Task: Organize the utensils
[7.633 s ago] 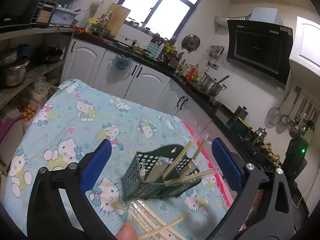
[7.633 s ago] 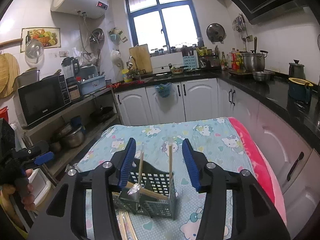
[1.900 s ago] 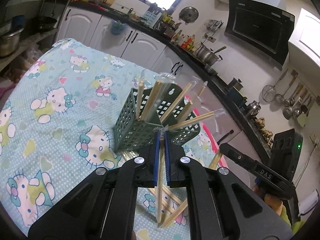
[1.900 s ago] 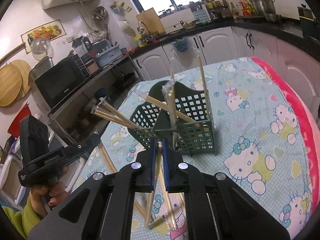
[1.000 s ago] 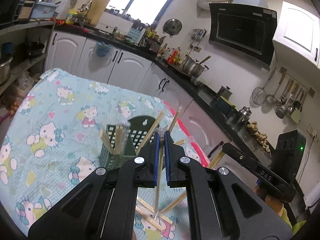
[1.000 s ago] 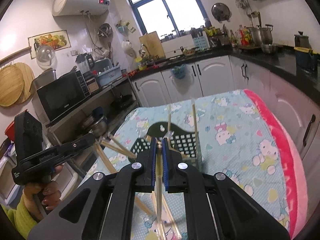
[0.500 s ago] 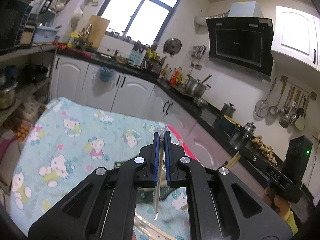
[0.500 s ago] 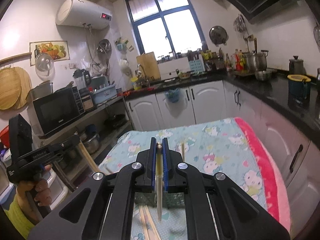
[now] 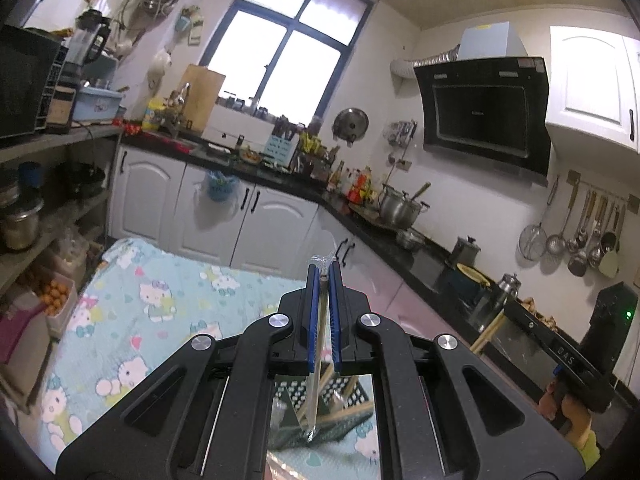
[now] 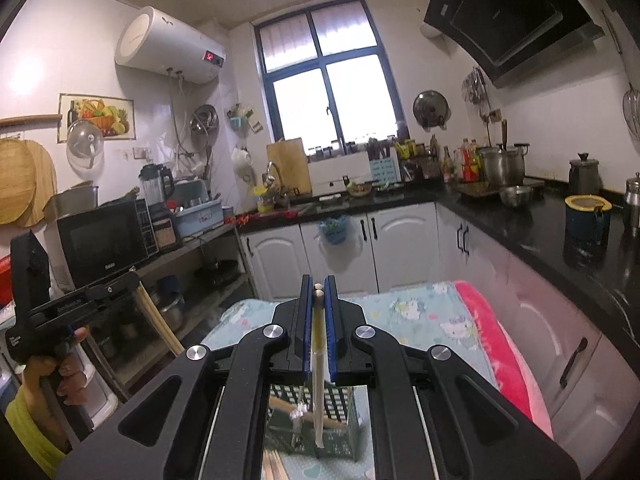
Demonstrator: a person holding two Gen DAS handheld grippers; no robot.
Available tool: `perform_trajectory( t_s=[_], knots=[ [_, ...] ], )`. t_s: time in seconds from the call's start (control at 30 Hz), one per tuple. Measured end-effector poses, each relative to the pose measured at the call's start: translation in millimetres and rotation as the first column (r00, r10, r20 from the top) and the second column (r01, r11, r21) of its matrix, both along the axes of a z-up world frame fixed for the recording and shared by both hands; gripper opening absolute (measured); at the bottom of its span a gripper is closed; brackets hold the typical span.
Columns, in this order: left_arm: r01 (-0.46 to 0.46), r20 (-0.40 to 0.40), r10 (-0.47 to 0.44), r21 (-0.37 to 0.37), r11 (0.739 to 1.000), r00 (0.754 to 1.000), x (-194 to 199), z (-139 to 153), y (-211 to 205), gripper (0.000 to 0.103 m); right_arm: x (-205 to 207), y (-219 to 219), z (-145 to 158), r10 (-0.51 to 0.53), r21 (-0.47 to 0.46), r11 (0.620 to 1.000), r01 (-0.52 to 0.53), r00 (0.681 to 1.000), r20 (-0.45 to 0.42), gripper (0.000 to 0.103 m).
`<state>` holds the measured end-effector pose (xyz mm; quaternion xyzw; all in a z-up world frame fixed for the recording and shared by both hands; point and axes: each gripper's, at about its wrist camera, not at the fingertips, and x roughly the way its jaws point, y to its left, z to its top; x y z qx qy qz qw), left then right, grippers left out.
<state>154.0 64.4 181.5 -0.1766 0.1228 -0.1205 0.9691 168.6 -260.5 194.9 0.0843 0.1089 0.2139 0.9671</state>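
My left gripper [image 9: 324,270] is shut on a pair of wrapped chopsticks [image 9: 314,400] that hangs down between its blue pads. Below it, seen through the gripper frame, stands the dark green utensil basket [image 9: 340,420] with several chopsticks leaning in it. My right gripper [image 10: 319,282] is shut on another pair of wooden chopsticks [image 10: 317,400], which hangs above the same green basket [image 10: 340,412]. Each gripper also shows in the other's view, held by a hand: the right one [image 9: 496,326] with its chopsticks, the left one [image 10: 138,280] with its chopsticks.
The basket stands on a table with a light blue cartoon-cat cloth [image 9: 140,320] that has a pink edge [image 10: 500,344]. More loose chopsticks [image 10: 272,464] lie beside the basket. White cabinets and a black counter [image 10: 520,232] run behind and to the right; open shelves [image 9: 40,208] stand at the left.
Both grippers have risen and tilted up with their chopsticks; the basket has dropped from mid-view to the bottom, mostly hidden behind the gripper frames.
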Motion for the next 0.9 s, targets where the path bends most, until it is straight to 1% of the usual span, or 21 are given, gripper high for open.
perform_trajectory(
  t_s=[0.13,0.3,0.47,0.67,0.9],
  knots=[
    [-0.009,0.023,0.009,-0.002,1.0,1.0,5,3,0,0.002,5,0,6,-0.008,0.011,1.0,0.008,0.999,0.047,0.006],
    [-0.033,0.047,0.032,0.009,0.999,0.998,11,2,-1,0.002,12,0,6,-0.017,0.03,0.999,0.015,0.997,0.073,0.006],
    [-0.053,0.053,0.052,0.015,0.998,0.997,18,-5,-4,0.003,21,3,0,-0.022,0.044,0.999,0.019,0.997,0.07,0.006],
    [-0.068,0.056,0.066,0.022,0.997,0.996,23,-18,-7,0.002,31,13,-17,-0.03,0.026,0.999,0.029,0.998,0.053,0.006],
    [-0.076,0.025,0.075,0.022,0.997,0.997,31,-38,-7,0.003,41,20,-35,-0.033,0.019,0.999,0.032,0.999,0.026,0.006]
  ],
)
